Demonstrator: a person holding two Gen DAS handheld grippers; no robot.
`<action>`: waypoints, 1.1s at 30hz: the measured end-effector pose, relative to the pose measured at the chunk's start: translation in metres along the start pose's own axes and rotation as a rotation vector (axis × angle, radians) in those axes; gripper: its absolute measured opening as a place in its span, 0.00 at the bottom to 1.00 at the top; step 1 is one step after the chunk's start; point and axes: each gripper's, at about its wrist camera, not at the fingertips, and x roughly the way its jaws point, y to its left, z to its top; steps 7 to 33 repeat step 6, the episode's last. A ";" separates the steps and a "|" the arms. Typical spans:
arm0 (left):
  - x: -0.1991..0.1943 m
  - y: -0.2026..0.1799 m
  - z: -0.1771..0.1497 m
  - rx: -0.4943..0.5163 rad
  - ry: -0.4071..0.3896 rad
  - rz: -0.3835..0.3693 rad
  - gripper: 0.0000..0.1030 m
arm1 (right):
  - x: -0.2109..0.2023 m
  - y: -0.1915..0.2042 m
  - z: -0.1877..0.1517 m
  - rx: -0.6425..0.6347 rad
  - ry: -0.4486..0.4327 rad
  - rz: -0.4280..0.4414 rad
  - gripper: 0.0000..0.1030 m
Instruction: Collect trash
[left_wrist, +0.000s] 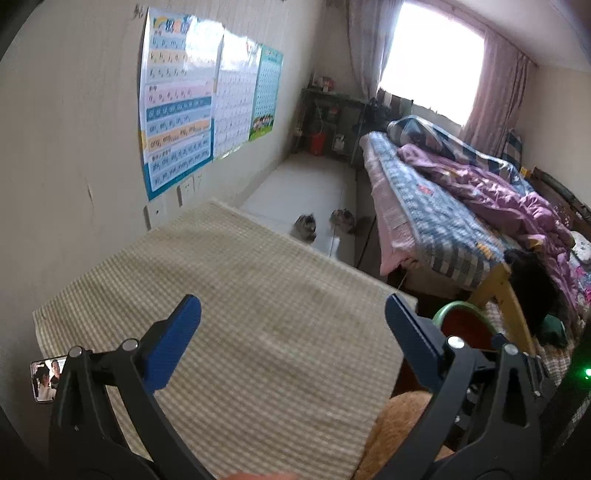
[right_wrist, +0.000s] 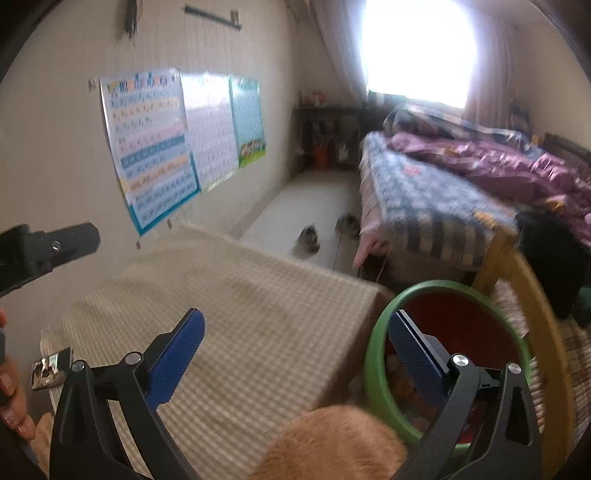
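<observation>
Two views over one tabletop (left_wrist: 240, 295) draped in beige checked cloth, with nothing on the cloth that reads as litter. Left gripper (left_wrist: 291, 332) spread wide, blue pads well apart, nothing between them. Right gripper (right_wrist: 295, 345) equally wide and empty, its right pad over the mouth of the green-rimmed bin (right_wrist: 376, 354).

Only in the right wrist view: the bin's red inside and some blurred orange-brown contents low down, too smeared to name; also the black tip of the left gripper at far left, and fingertips (right_wrist: 13, 402) at the left edge. In the left wrist view just an arc of the bin rim (left_wrist: 461, 306) behind the right pad, beyond the tabletop's right edge.

Phone (left_wrist: 46, 380) at the near left of the tabletop, screen lit in the left view, partly hidden by the gripper frame in both. Fuzzy tan shape (right_wrist: 332, 443) at the bottom, cut off, not identifiable.

Counted: three posters (left_wrist: 177, 103) on the left wall, two slippers (left_wrist: 306, 225) on the floor, one bed (left_wrist: 443, 214) at right with purple bedding, one bright window (left_wrist: 432, 62) far off. Shelf clutter beneath the window too small to make out.
</observation>
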 end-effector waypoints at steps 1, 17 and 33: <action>0.004 0.010 -0.003 -0.006 0.027 -0.004 0.95 | 0.010 0.005 -0.004 0.015 0.045 0.020 0.94; 0.015 0.092 -0.045 -0.127 0.163 0.089 0.95 | 0.054 0.052 -0.031 0.073 0.236 0.104 0.94; 0.015 0.092 -0.045 -0.127 0.163 0.089 0.95 | 0.054 0.052 -0.031 0.073 0.236 0.104 0.94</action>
